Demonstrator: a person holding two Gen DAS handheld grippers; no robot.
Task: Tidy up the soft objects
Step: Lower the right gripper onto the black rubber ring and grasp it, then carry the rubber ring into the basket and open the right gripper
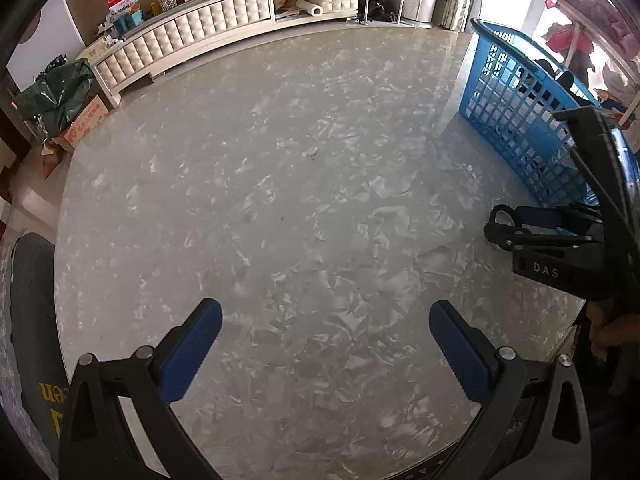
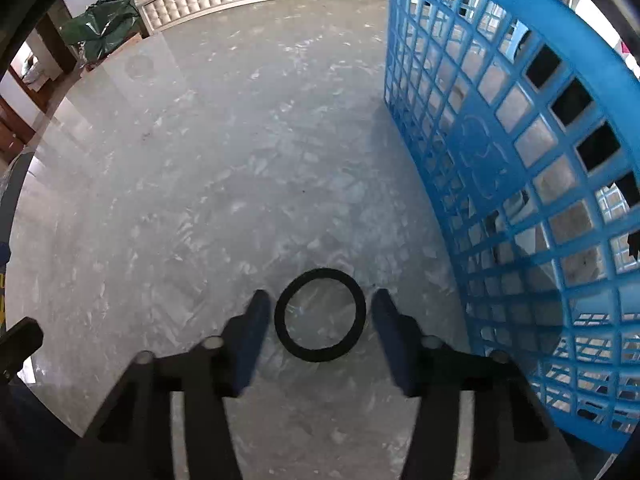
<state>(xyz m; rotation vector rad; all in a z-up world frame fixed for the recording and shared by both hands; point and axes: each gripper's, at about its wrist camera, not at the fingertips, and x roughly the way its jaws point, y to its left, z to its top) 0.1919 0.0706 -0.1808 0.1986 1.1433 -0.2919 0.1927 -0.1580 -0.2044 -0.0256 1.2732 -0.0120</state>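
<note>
My right gripper [image 2: 320, 320] points steeply down at the marble-patterned tabletop [image 2: 180, 200], its blue pads [image 2: 252, 336] standing either side of a black ring [image 2: 320, 315], perhaps a hair band, that lies flat on the table. There is a visible gap between each pad and the ring, so the pads are not pressing on it; the jaws are partly spread and hold nothing. Just to the right of this gripper stands the blue lattice basket [image 2: 500, 152], its wall rising close beside my right finger; through the holes I can make out dark shapes inside, but cannot tell what they are.

My left gripper [image 1: 326, 340] hangs over a bare stretch of the same tabletop, jaws wide apart with nothing between the blue pads [image 1: 192, 348]. From that view my right gripper [image 1: 504, 224] shows at the right edge, low over the table beside the basket [image 1: 500, 92].

Beyond the far rim of the table runs a long cream tufted cabinet [image 1: 208, 28], with a crumpled dark green bag [image 1: 56, 92] on boxes at its left end.
</note>
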